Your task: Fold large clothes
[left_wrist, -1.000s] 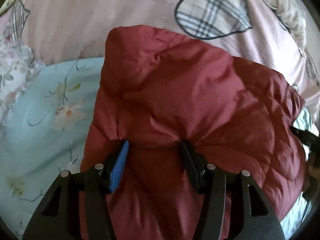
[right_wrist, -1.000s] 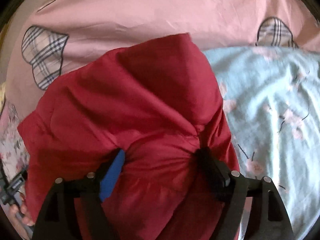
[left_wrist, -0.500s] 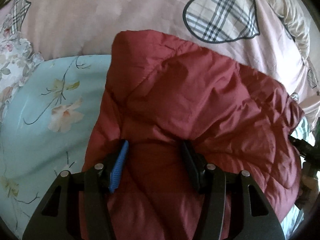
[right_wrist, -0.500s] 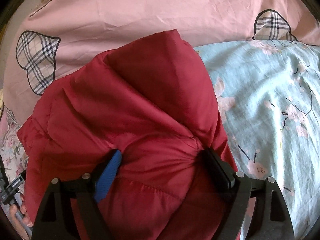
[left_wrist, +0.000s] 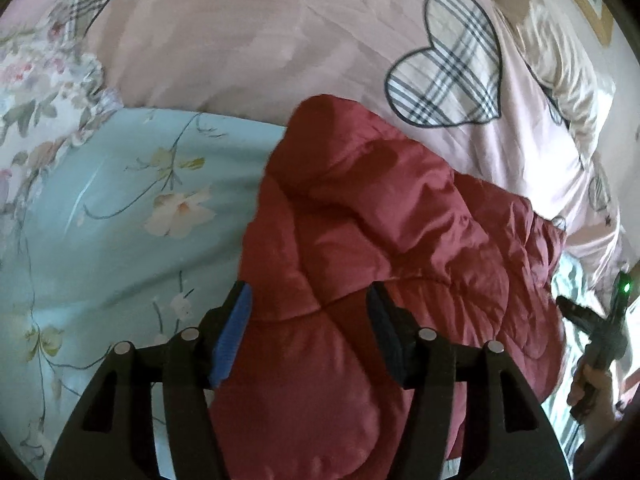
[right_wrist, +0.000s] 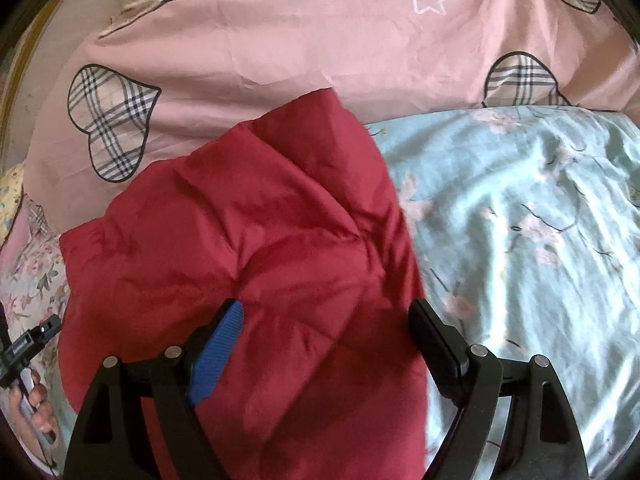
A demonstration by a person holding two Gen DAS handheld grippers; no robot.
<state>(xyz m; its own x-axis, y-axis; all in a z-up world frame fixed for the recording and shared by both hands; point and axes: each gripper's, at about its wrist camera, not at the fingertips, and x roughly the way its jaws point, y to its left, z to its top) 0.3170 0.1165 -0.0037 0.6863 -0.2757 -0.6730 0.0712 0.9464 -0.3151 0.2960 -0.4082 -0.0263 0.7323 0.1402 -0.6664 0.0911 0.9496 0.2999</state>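
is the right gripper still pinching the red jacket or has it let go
Apart. Right wrist view: the right gripper has just been opening; the red jacket lies between its fingers, no longer bunched.

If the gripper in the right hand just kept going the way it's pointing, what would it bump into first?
Most likely the red padded coat, which already bulges between the open right gripper fingers. Beyond it lies the pink bedsheet, though depth is hard to judge.

Each wrist camera looks steeply down, close over its own fingers. Both share the padded red quilted jacket (left_wrist: 380, 240) (right_wrist: 260, 240) and the pink heart-print duvet (left_wrist: 240, 40) (right_wrist: 320, 32).
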